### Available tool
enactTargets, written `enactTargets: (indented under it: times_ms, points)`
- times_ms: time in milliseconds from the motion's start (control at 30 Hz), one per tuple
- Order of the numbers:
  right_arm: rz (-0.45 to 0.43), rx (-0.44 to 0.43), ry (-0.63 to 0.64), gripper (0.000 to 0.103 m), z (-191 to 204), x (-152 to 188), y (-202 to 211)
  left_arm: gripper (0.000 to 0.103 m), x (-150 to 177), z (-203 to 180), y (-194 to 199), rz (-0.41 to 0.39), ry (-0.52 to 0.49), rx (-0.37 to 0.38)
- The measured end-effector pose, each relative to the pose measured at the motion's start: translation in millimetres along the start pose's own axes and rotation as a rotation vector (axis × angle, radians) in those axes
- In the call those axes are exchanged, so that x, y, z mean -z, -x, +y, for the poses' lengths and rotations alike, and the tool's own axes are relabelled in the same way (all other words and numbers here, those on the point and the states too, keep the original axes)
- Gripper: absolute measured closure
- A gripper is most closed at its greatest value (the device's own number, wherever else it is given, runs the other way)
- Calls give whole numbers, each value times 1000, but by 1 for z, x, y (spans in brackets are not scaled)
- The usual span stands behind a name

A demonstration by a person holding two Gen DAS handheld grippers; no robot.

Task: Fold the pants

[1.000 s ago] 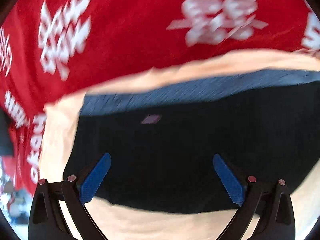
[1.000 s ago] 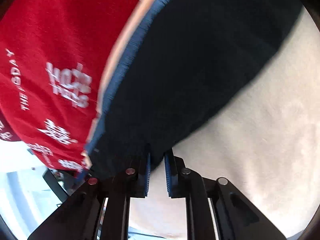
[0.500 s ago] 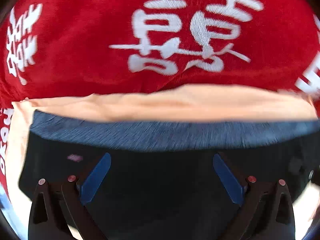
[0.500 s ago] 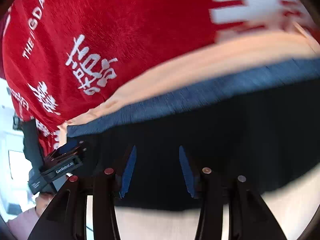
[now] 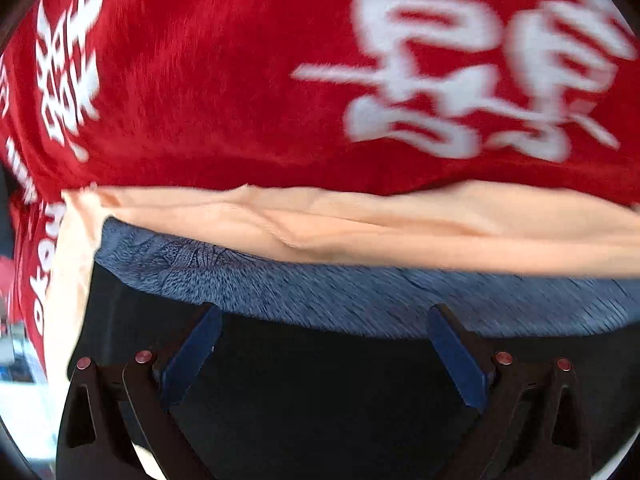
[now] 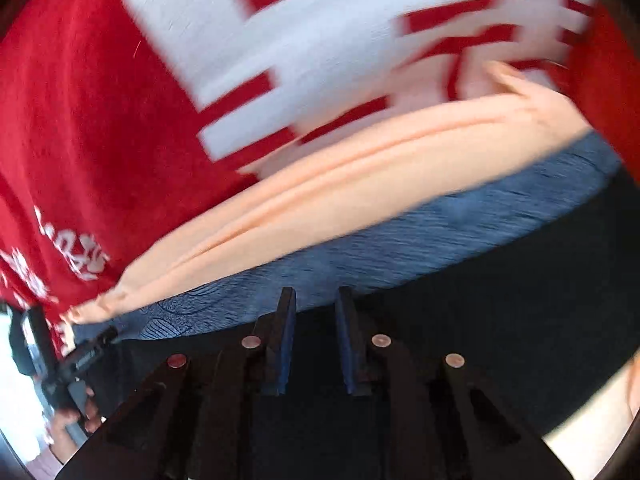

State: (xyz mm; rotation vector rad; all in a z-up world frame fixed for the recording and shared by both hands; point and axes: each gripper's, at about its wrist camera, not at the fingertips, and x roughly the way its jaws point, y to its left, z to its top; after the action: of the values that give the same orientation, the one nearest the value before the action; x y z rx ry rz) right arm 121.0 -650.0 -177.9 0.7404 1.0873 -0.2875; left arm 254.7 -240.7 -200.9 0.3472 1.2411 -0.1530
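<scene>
The pants are dark, nearly black, with a blue-grey ribbed waistband (image 5: pixel 360 292). They lie on a peach cloth (image 5: pixel 360 224) over a red blanket. In the left wrist view my left gripper (image 5: pixel 324 320) is wide open, its blue pads (image 5: pixel 192 356) low over the dark fabric just below the waistband. In the right wrist view the waistband (image 6: pixel 400 248) runs diagonally. My right gripper (image 6: pixel 316 300) stands partly open with a narrow gap, holding nothing, its tips at the waistband's lower edge over the dark fabric (image 6: pixel 500 320).
A red blanket with big white characters (image 5: pixel 240 80) covers the surface beyond the peach cloth, also in the right wrist view (image 6: pixel 100 120). The other gripper and the hand holding it (image 6: pixel 72 376) show at the lower left of the right wrist view.
Both grippers have moved up over the pants toward the waistband. The right gripper let go of the pants edge and opened, then narrowed a little. The left stayed wide open.
</scene>
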Motion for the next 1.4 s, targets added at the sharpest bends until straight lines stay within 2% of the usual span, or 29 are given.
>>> enactTargets:
  times_ms: [133,167,200,233,267,333,400,433,500,600,733,833,1400]
  points:
    - [3,29,64,78,-5,30,29,0,25,-46,33,-18,-93,114]
    - [12,59,81,75,-6,40,30,0,33,-65,37,-1,-119,147]
    - [32,99,92,65,-11,52,27,0,41,-79,37,17,-140,166]
    - [52,121,86,63,-16,61,21,0,53,-98,35,44,-163,176]
    - [58,113,70,63,-22,68,18,0,60,-109,32,65,-177,174]
    - [13,74,42,62,-28,75,26,0,79,-123,28,88,-194,172]
    - [17,63,14,61,-30,77,32,0,89,-129,33,50,-196,163]
    - [26,45,-13,56,-32,80,35,0,92,-131,35,40,-203,157]
    - [51,-7,-53,53,-39,88,38,0,92,-130,34,50,-202,155]
    - [79,-22,-76,53,-45,101,39,0,91,-133,33,75,-188,150]
    - [102,-58,-138,53,-60,122,40,0,95,-147,41,55,-209,110]
    - [105,-72,-163,53,-73,129,45,0,97,-144,43,51,-204,100]
    - [86,-184,-246,53,-98,130,51,0,99,-158,53,56,-245,5]
